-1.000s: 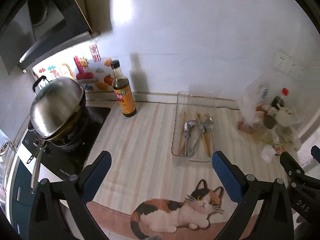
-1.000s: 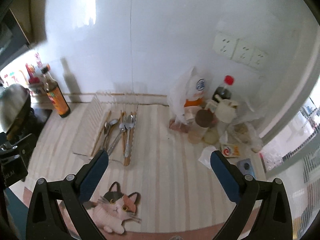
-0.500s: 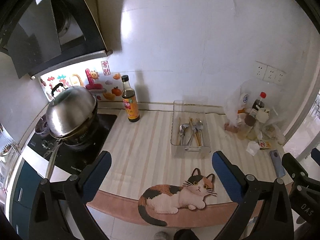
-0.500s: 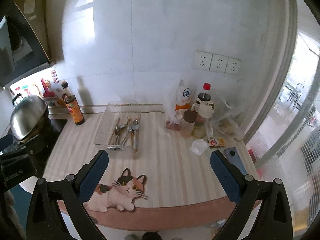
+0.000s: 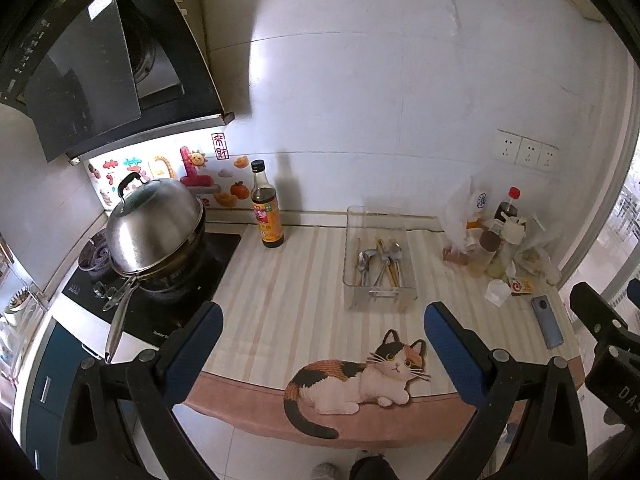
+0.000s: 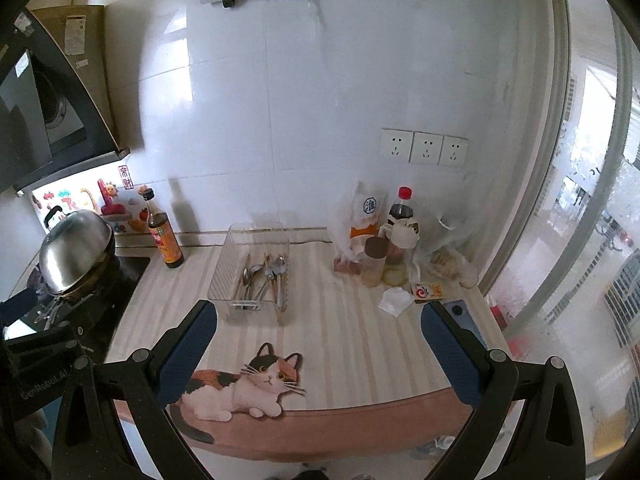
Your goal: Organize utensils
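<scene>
Well back from the clear plastic rectangular tray (image 5: 380, 300) holding the metal spoons and chopsticks (image 5: 380, 266), both the left gripper (image 5: 320, 344) and right gripper (image 6: 318, 346) have withdrawn, jaws apart and empty, so the sorting looks finished.

Mat, lower centre: cat picture (image 5: 360, 376)
Bottle, centre left: dark sauce (image 5: 266, 210)
Stove, left: lidded steel pot (image 5: 154, 228)
Wall, upper right: three sockets (image 6: 424, 147)
Phone, right edge: blue (image 5: 547, 321)

Clear plastic tray (image 5: 379, 300), shiny metal spoons (image 5: 364, 261) in it; polished steel pot lid (image 5: 154, 230) gleaming, glossy white wall tiles (image 6: 320, 100), matt striped cloth (image 5: 296, 280) on the worktop.
</scene>
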Action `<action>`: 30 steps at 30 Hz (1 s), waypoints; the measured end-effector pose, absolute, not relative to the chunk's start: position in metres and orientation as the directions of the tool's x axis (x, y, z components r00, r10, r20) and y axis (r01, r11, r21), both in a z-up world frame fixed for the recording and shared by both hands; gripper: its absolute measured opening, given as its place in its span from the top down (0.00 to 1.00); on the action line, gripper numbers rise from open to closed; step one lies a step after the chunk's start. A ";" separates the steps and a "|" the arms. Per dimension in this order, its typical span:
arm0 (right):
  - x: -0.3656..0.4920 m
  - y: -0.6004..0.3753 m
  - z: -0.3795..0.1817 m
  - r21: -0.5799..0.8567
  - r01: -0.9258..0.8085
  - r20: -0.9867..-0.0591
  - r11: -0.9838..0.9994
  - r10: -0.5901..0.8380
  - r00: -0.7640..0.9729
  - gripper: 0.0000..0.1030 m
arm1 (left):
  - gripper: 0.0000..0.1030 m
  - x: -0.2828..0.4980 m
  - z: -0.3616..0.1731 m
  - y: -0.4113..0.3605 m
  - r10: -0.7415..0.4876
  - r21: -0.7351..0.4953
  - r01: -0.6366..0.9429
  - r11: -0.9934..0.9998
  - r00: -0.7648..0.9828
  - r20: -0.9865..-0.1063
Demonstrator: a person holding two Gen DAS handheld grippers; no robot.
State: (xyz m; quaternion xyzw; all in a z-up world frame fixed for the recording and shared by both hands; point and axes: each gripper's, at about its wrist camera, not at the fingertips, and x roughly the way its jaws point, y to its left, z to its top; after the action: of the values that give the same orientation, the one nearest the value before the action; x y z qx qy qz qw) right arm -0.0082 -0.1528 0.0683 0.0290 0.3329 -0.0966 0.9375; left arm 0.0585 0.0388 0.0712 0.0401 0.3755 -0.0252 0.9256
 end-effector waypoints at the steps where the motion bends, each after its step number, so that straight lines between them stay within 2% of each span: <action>1: -0.009 -0.152 0.069 -0.013 0.200 -0.629 0.980 -0.164 0.760 0.00 | 0.00 0.058 0.071 0.039 -0.015 0.055 0.075 0.996 0.716 -0.698; 30: -0.009 -0.150 0.061 -0.031 0.186 -0.656 0.982 -0.161 0.738 0.00 | 0.00 0.049 0.068 0.036 0.002 0.075 0.070 0.995 0.716 -0.698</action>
State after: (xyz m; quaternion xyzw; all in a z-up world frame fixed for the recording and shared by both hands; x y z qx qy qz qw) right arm -0.0091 -0.1498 0.0609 0.0180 0.3499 -0.0929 0.9320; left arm 0.0486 0.0360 0.0678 0.0478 0.3762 -0.0181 0.9251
